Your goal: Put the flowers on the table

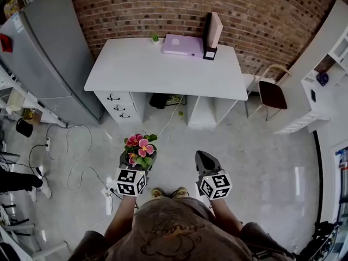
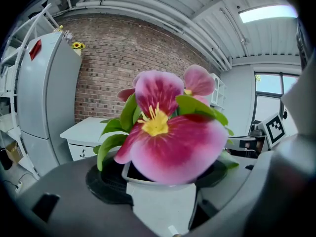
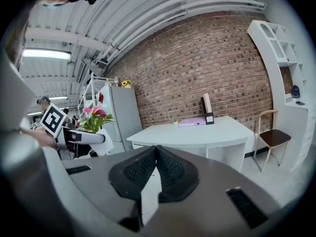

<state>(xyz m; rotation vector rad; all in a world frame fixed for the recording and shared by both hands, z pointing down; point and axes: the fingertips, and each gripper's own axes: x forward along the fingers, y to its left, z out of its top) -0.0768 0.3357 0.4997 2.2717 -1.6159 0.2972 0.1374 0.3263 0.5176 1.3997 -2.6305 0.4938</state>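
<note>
A bunch of pink flowers with green leaves stands in a small white pot. My left gripper is shut on the pot, its jaws wide around it. Up close, a big bloom fills the left gripper view. The white table stands ahead against the brick wall, some way off across the floor. My right gripper hangs beside the left one with its pads pressed together and nothing between them. From the right gripper view, the flowers show at the left and the table ahead.
On the table's far edge lie a purple binder, an upright file box and a tiny green plant. A grey fridge stands left, a chair and white shelves right. Cables trail on the floor.
</note>
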